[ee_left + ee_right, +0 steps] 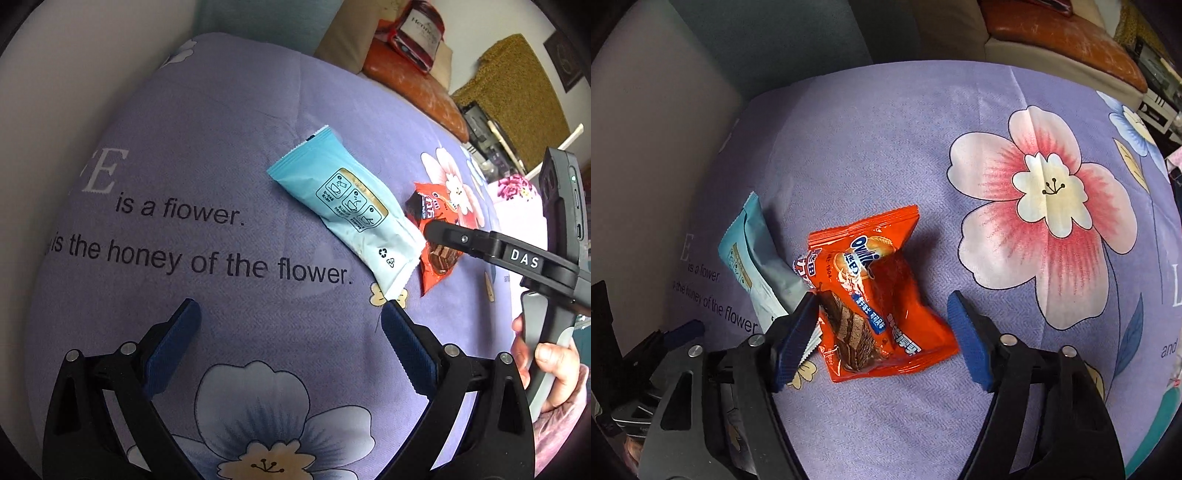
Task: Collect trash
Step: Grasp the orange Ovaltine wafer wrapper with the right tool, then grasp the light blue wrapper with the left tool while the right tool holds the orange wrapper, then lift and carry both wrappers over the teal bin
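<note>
Now straddling the orange wrapper (875,295)

Right gripper (882,336) stands half-wide around it, left pad touching, nothing clamped; next it likely must close. Blue packet (343,206) lies just beside; left gripper (291,325) gapes empty nearby.

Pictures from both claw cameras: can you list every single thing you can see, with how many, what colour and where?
orange wrapper: one, orange-red, on the cloth between the right claw's fingers
blue packet: one, light blue and white, left of the orange wrapper
cloth: one, purple with flowers and words, under everything
cushion: one, orange, far behind the cloth
red box: one, on that cushion
left claw: one, black with blue pads, open over bare cloth
right claw: one, black with blue pads, open around the orange wrapper
hand: one, holding the right claw's handle
</note>
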